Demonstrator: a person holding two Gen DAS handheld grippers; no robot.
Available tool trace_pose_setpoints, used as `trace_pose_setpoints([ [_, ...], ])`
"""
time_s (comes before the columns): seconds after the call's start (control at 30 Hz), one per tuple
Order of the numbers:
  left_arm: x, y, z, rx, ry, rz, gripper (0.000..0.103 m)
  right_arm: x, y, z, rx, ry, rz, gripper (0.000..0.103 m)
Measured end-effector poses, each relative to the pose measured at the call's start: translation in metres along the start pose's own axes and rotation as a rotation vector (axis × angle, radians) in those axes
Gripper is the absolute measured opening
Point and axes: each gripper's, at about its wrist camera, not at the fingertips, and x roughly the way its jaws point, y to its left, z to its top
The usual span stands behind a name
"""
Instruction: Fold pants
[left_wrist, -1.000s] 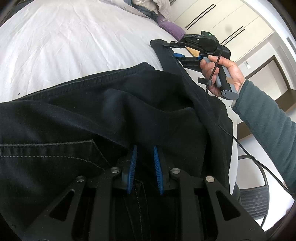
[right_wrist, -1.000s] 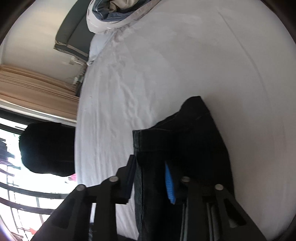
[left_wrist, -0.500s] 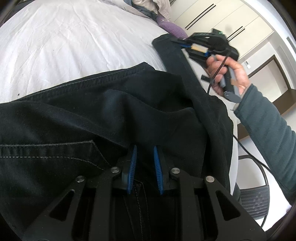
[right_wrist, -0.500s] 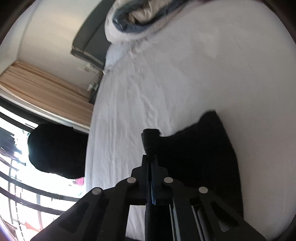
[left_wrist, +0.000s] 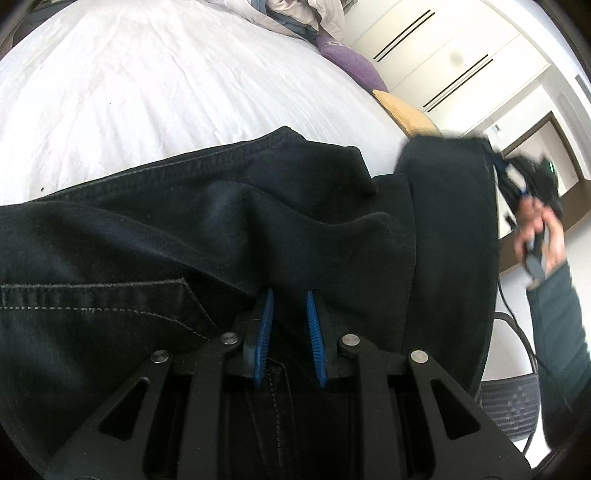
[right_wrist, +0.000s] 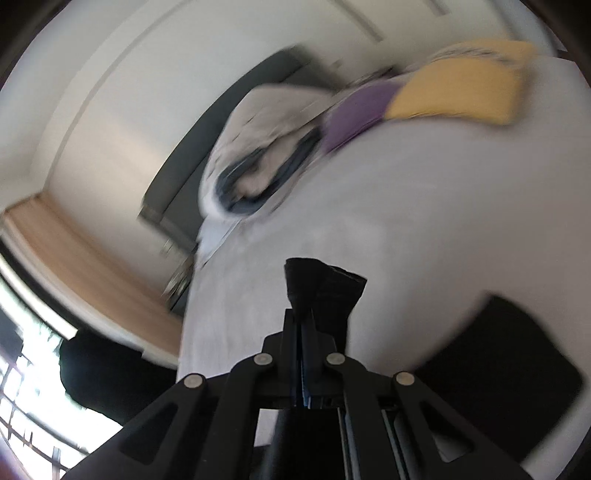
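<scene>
Since a second ago our right gripper (right_wrist: 303, 325) has lifted its pinched trouser hem off the bed (left_wrist: 155, 96); its fingers are pressed together on a bunched black corner of the pants (left_wrist: 207, 229). Our left gripper (left_wrist: 289, 336) holds its ribbed blue fingers (left_wrist: 264, 332) apart, with dark stitched denim lying between and beyond them. Only the left view shows the raised leg hanging beside the right hand (left_wrist: 541, 240); only the right view shows blurred yellow and purple pillows (right_wrist: 424, 103).
</scene>
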Motion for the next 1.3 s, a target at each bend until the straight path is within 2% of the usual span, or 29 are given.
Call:
trace_pose_setpoints([
  [0.13, 0.0, -0.001, 0.0, -0.013, 0.003, 0.002, 0.019, -0.041, -0.062, -0.02, 0.129, -0.053, -0.094, 0.002],
  [0.27, -0.001, -0.001, 0.001, -0.035, 0.004, 0.003, 0.019, -0.049, -0.119, -0.051, 0.261, -0.064, -0.164, 0.002],
  [0.47, -0.003, 0.003, 0.001, -0.064, 0.001, -0.005, 0.019, -0.042, -0.158, -0.075, 0.371, -0.058, -0.198, 0.002],
  [0.83, -0.008, -0.003, 0.006, -0.106, -0.005, 0.033, 0.019, -0.061, -0.17, -0.084, 0.428, -0.162, -0.206, 0.002],
  [1.17, -0.016, -0.008, 0.008, -0.126, -0.022, 0.028, 0.019, -0.068, -0.185, -0.088, 0.495, -0.192, -0.204, 0.002],
  [1.3, -0.015, -0.005, 0.004, -0.093, -0.029, 0.032, 0.02, -0.07, -0.188, -0.091, 0.563, -0.198, -0.201, 0.002],
])
